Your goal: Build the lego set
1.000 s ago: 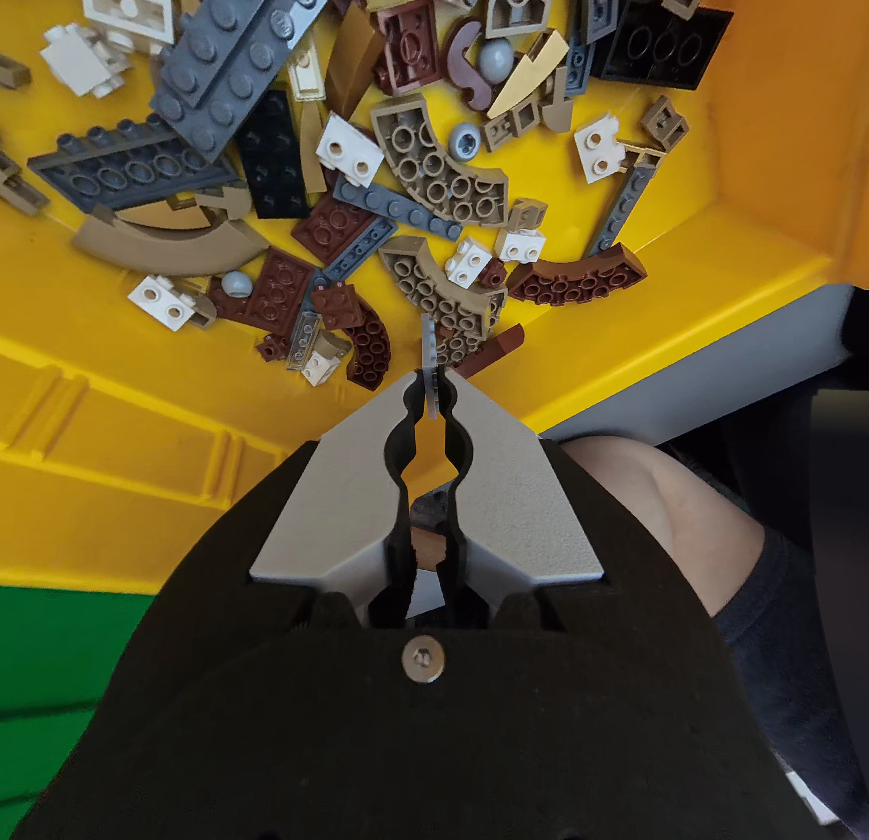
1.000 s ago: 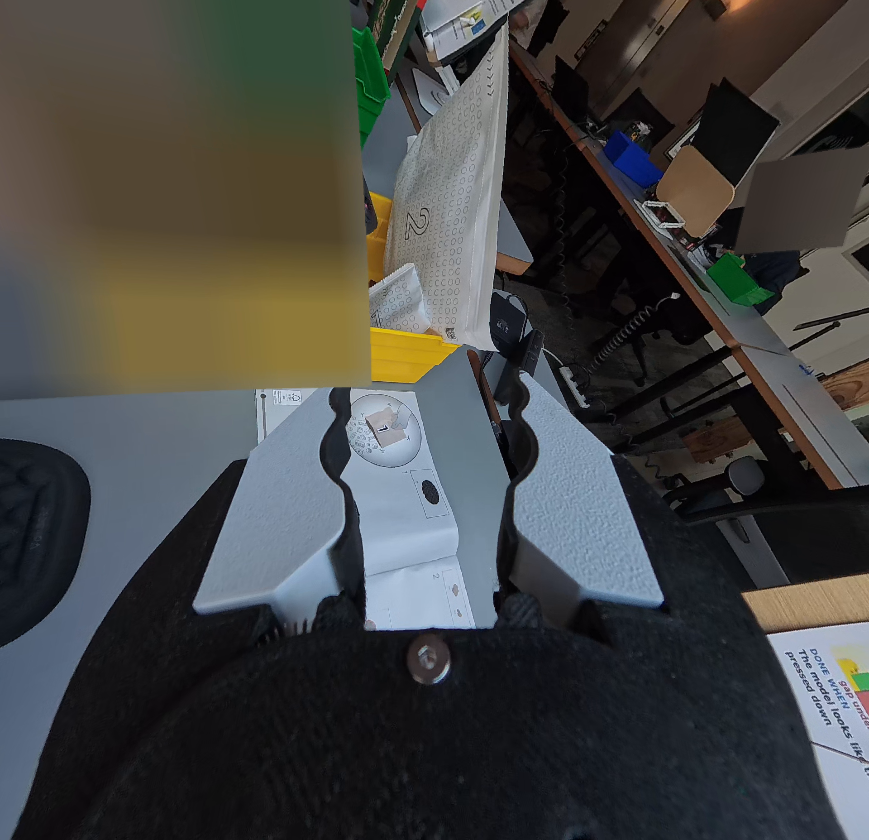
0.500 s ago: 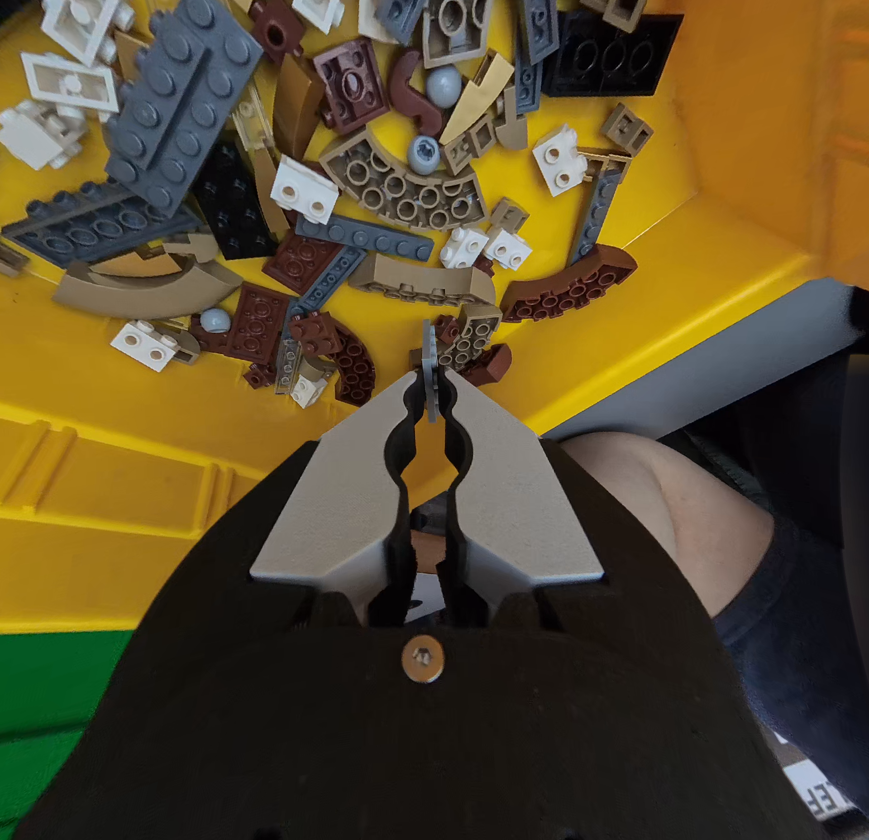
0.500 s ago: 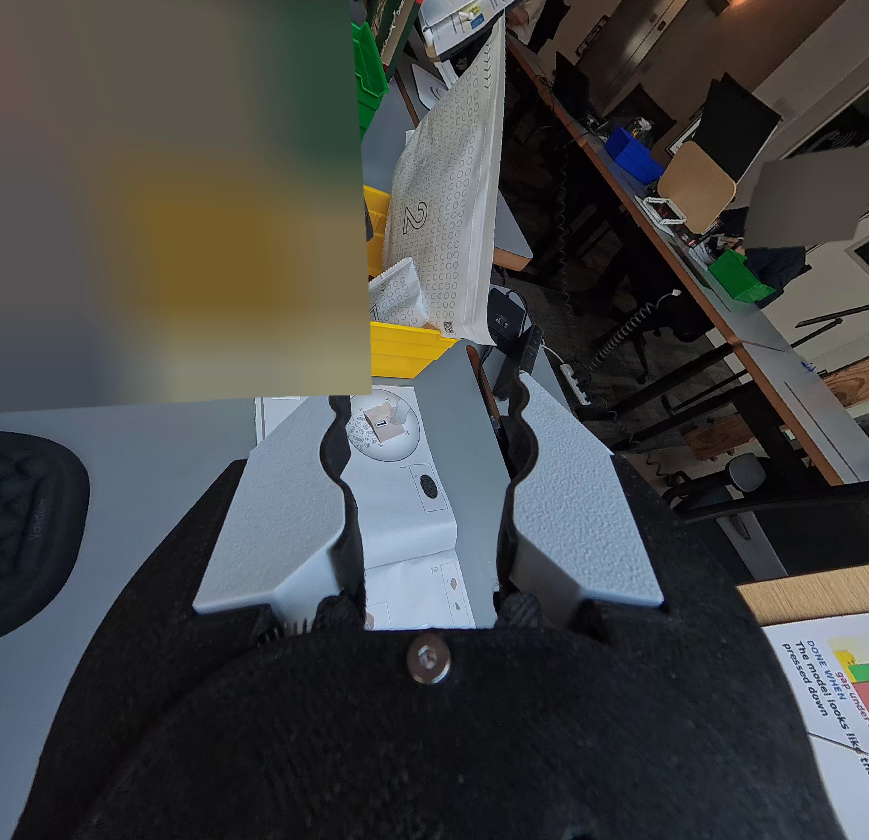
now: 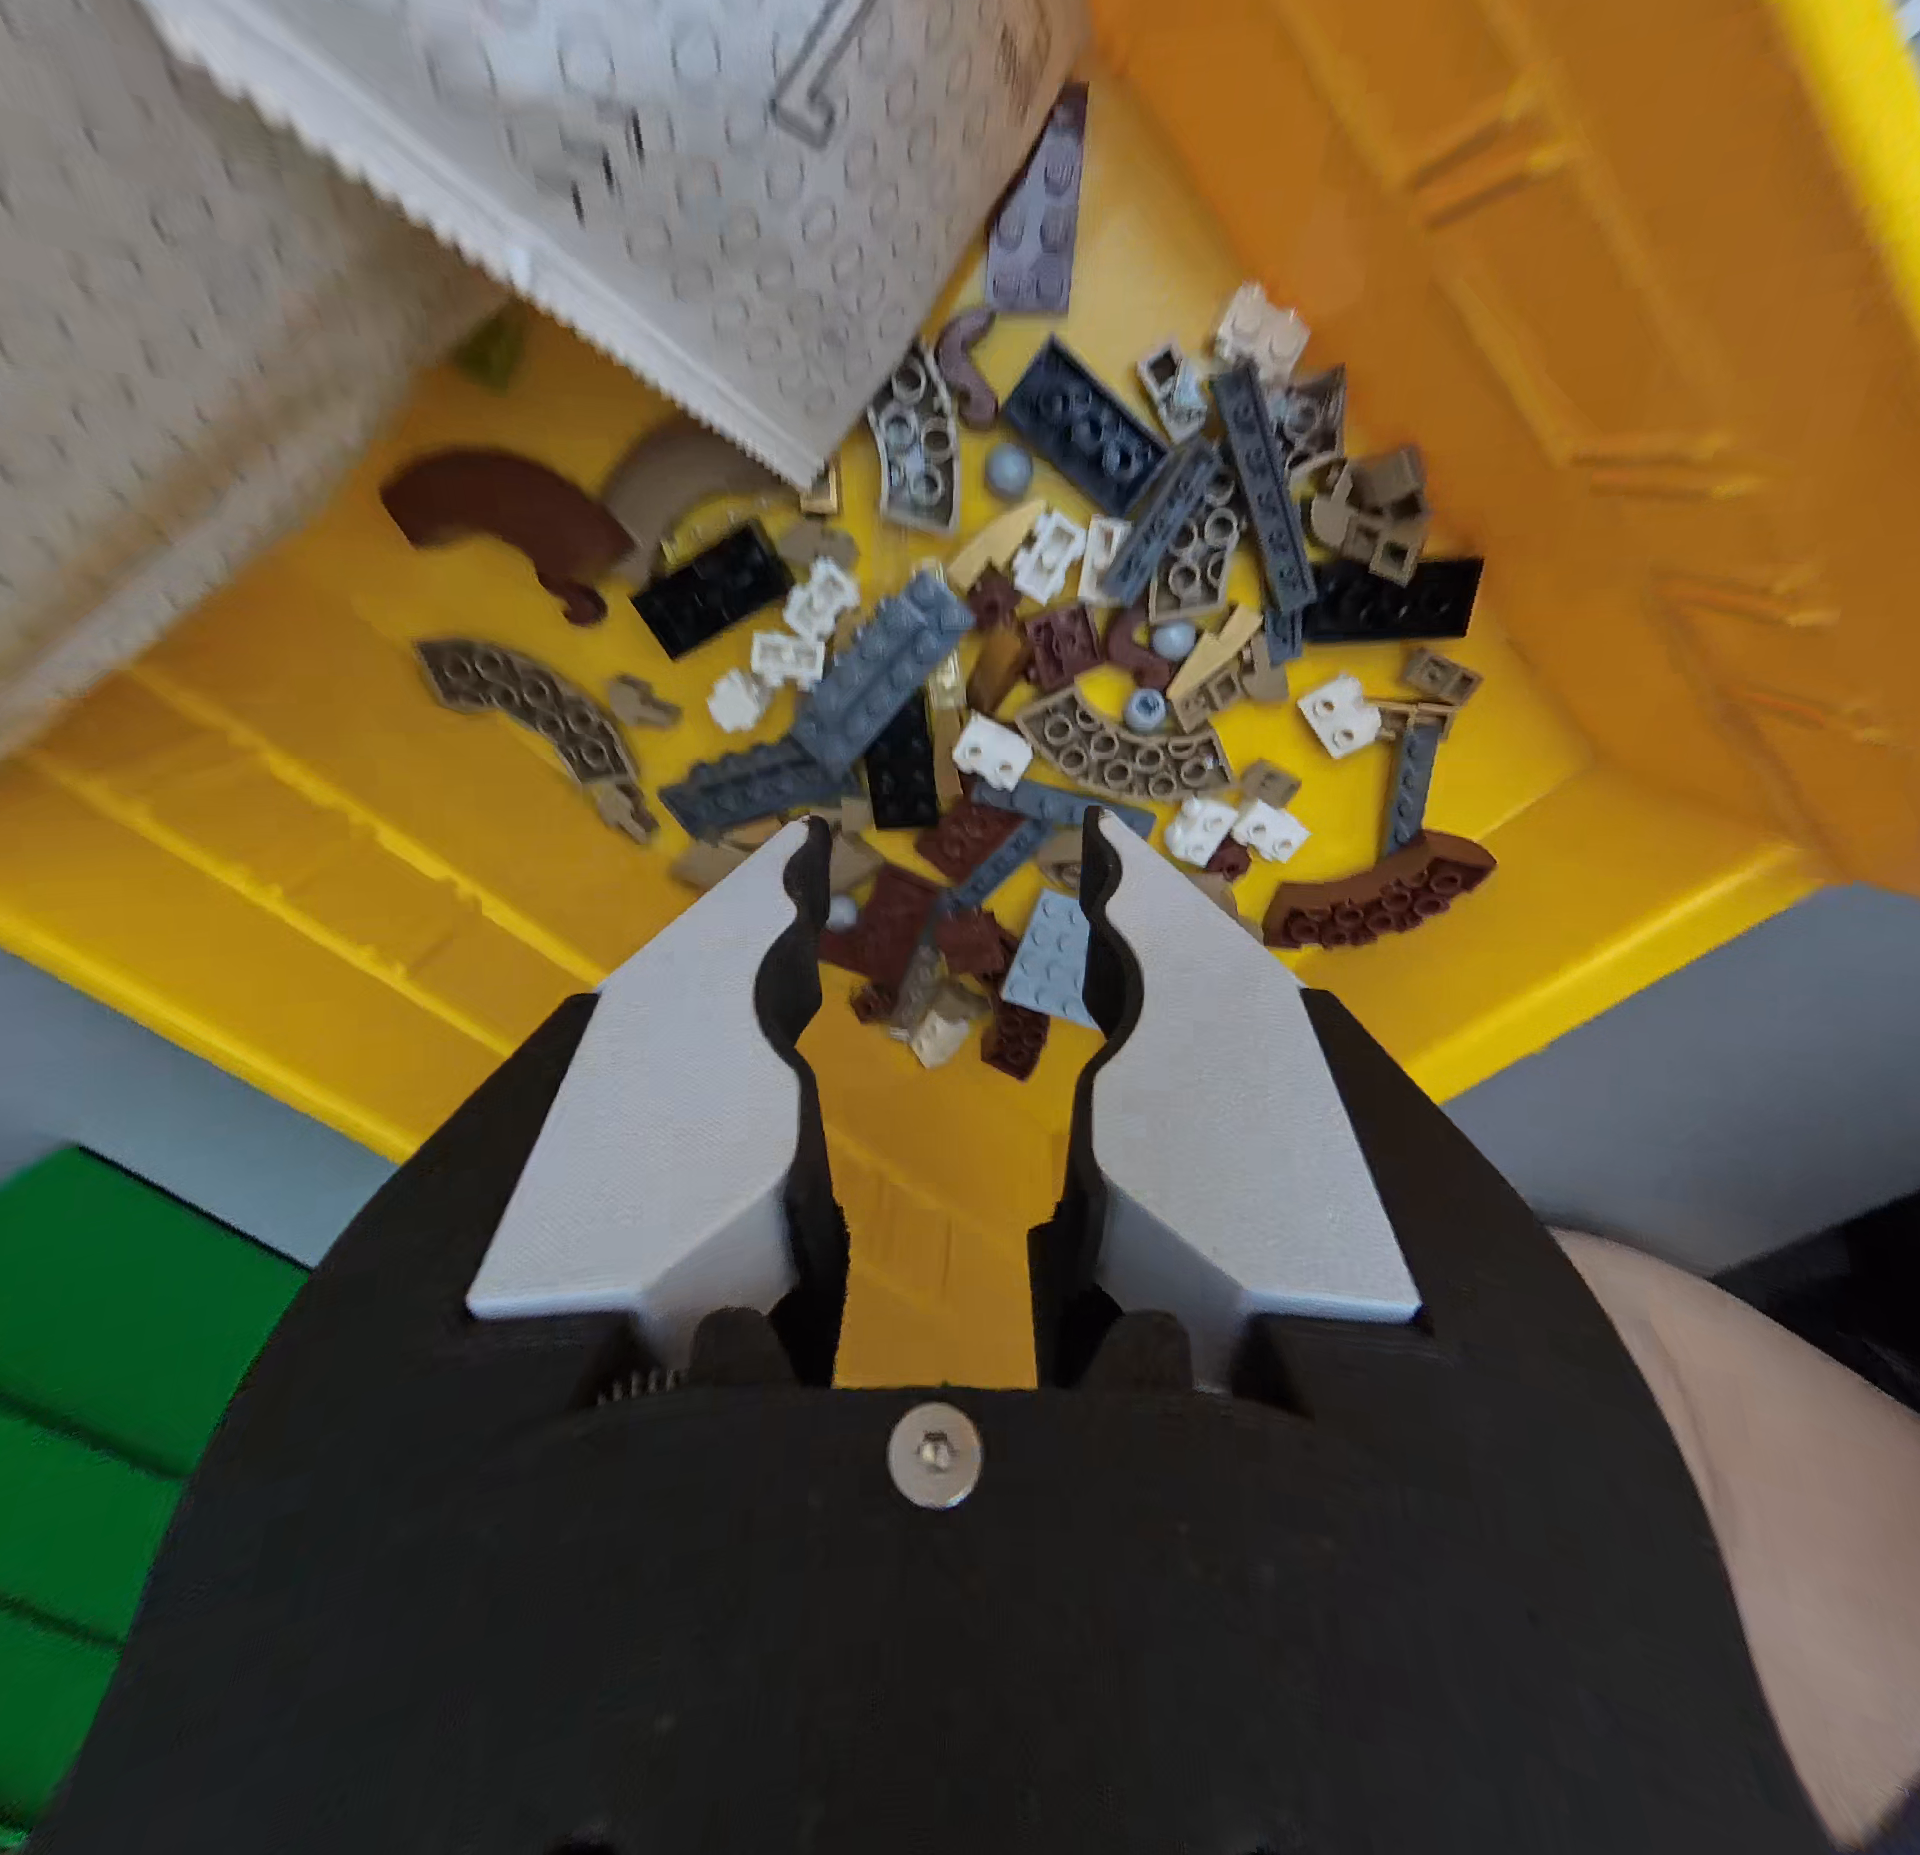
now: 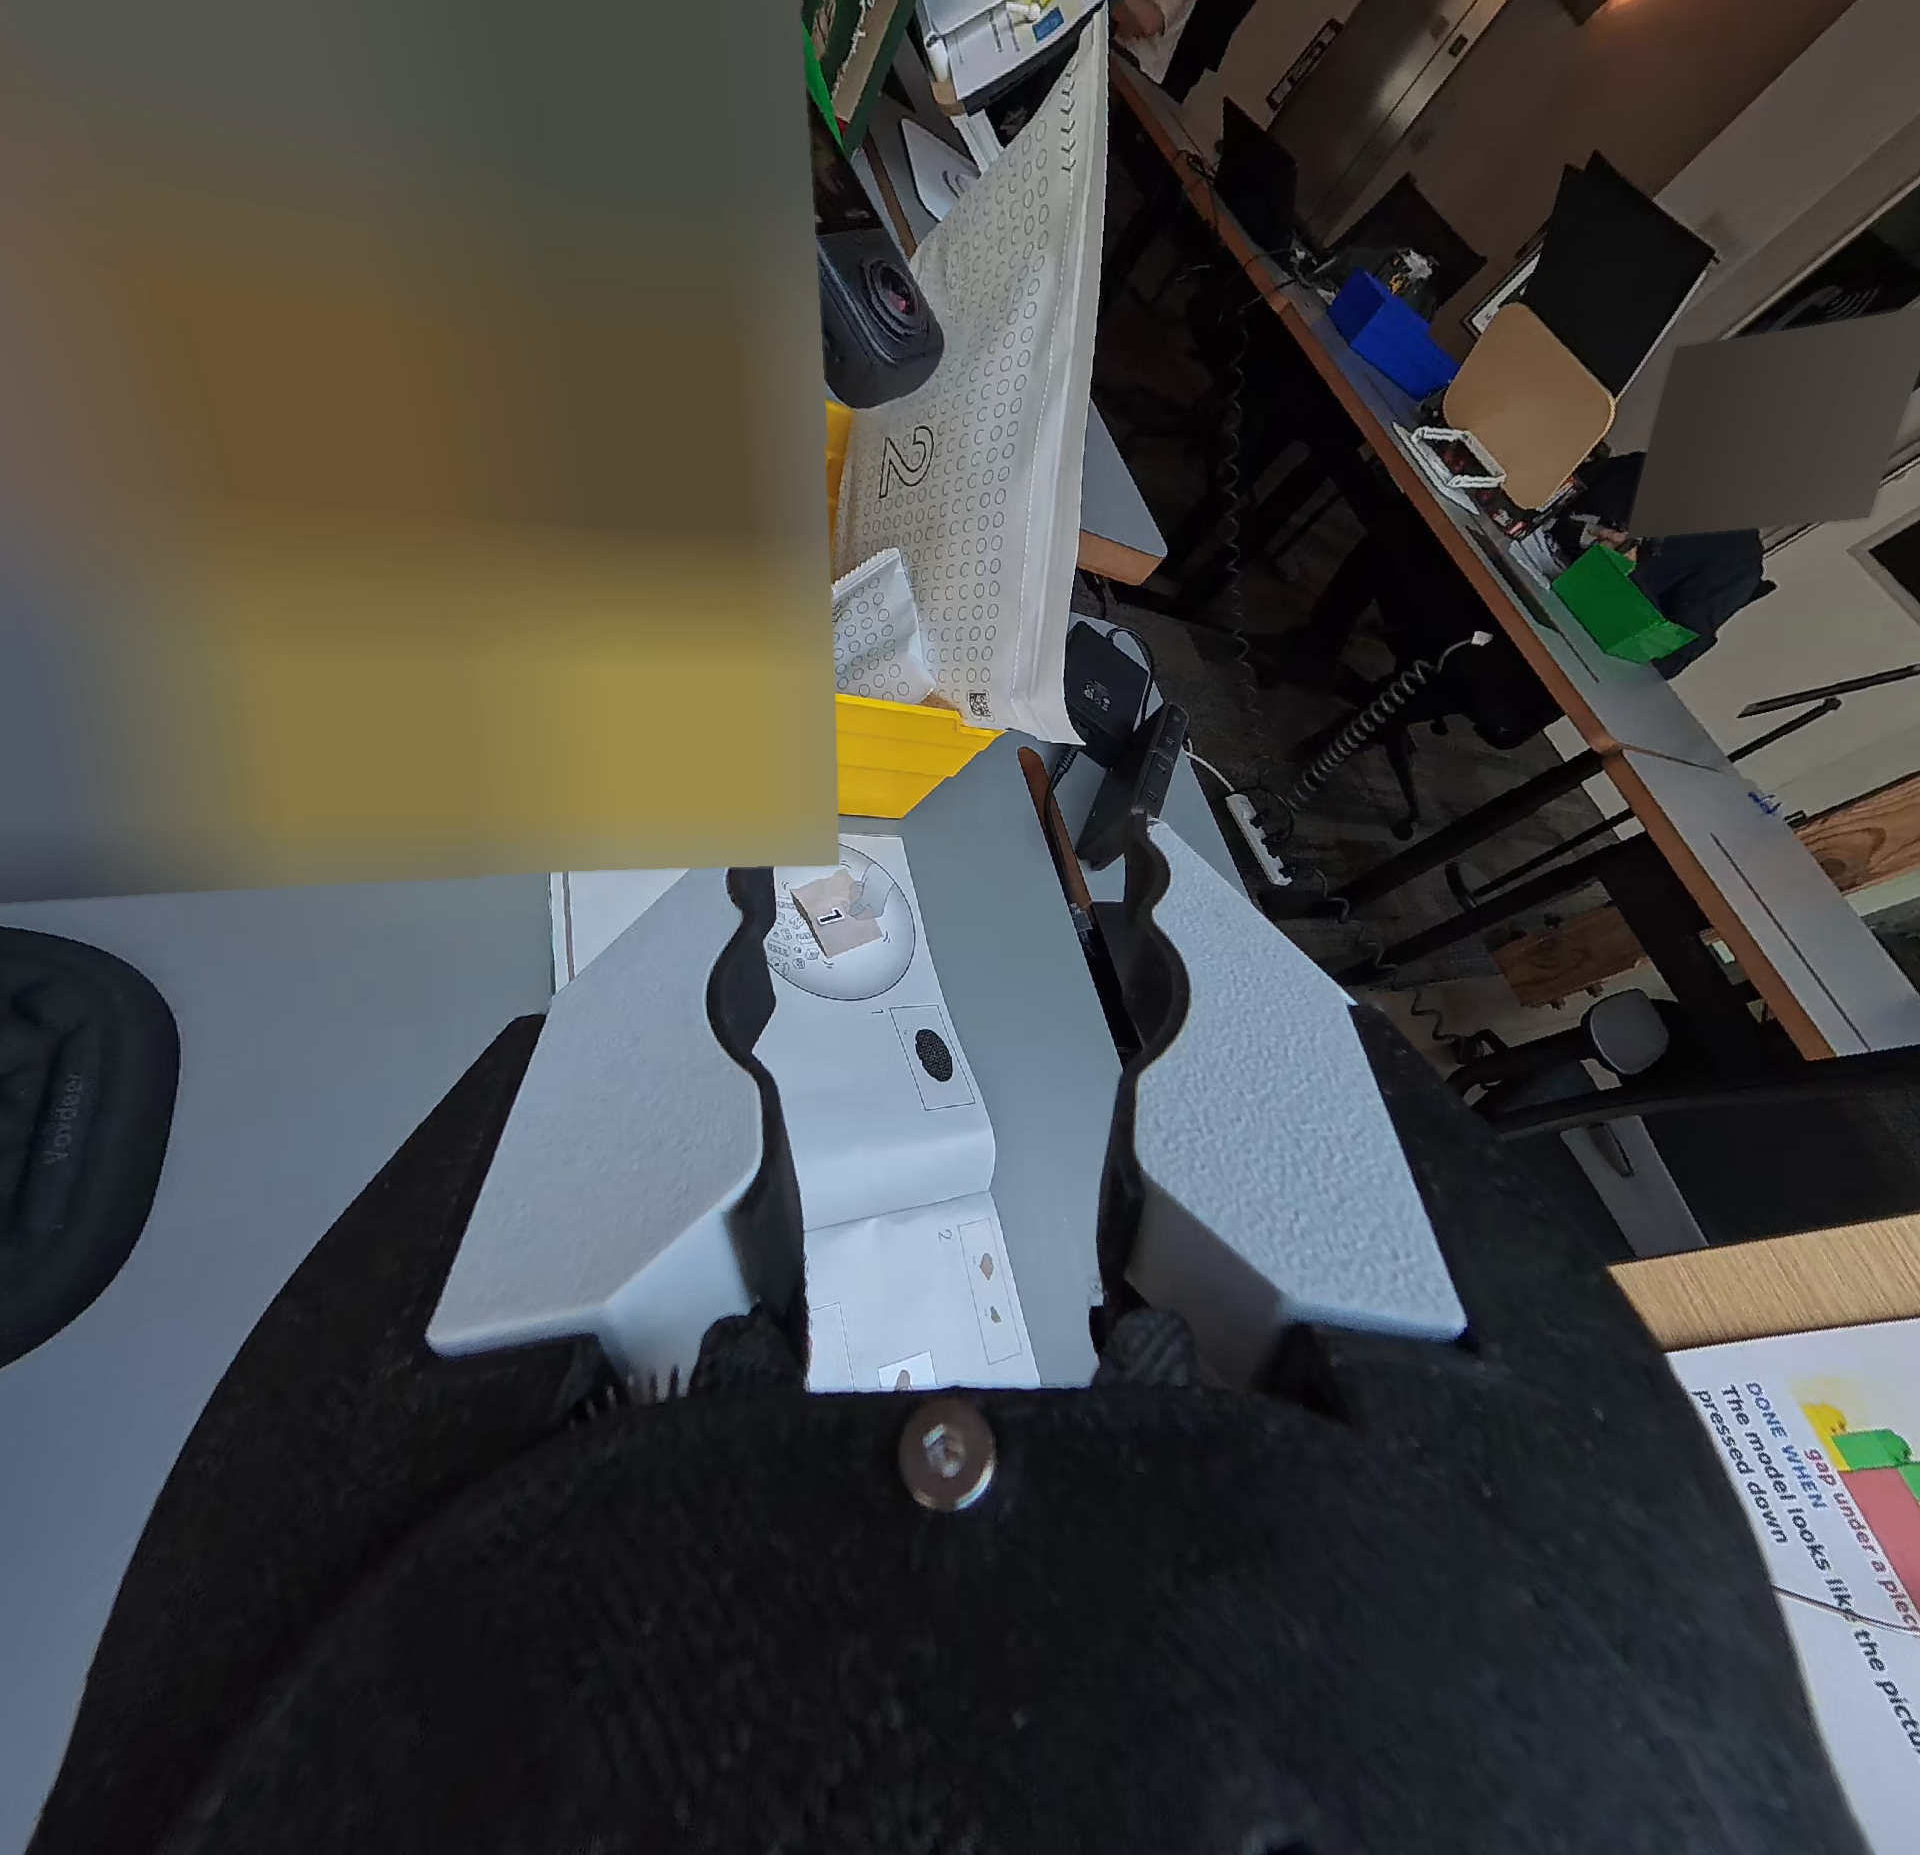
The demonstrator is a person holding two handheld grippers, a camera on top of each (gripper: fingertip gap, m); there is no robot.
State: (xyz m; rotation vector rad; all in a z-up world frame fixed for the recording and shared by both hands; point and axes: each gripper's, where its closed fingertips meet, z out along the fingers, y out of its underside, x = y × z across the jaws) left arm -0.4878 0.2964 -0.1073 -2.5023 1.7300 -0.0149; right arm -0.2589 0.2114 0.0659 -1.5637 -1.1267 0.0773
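Note:
My left gripper (image 5: 951,829) is open and empty, held above a yellow bin (image 5: 312,870) full of loose Lego pieces in grey, tan, brown, black and white. A small light grey plate (image 5: 1049,958) lies flat in the bin, seen between my fingers close to the right one. My right gripper (image 6: 948,865) is open and empty, hovering over an open instruction booklet (image 6: 894,1099) on the grey table. No assembled model is in view.
A white paper bag (image 5: 520,143) hangs over the bin's far left and shows upright in the right wrist view (image 6: 977,455). A green bin (image 5: 104,1338) sits at lower left. A person's leg (image 5: 1714,1442) is at right. A black pad (image 6: 73,1130) and a printed sheet (image 6: 1818,1493) lie on the table. Some 30 cm of space lies between my two pairs of fingers.
My left gripper has opened and let go of the thin grey plate, which now lies in the bin. It has also pulled back and up from the pile. The right gripper has barely moved.

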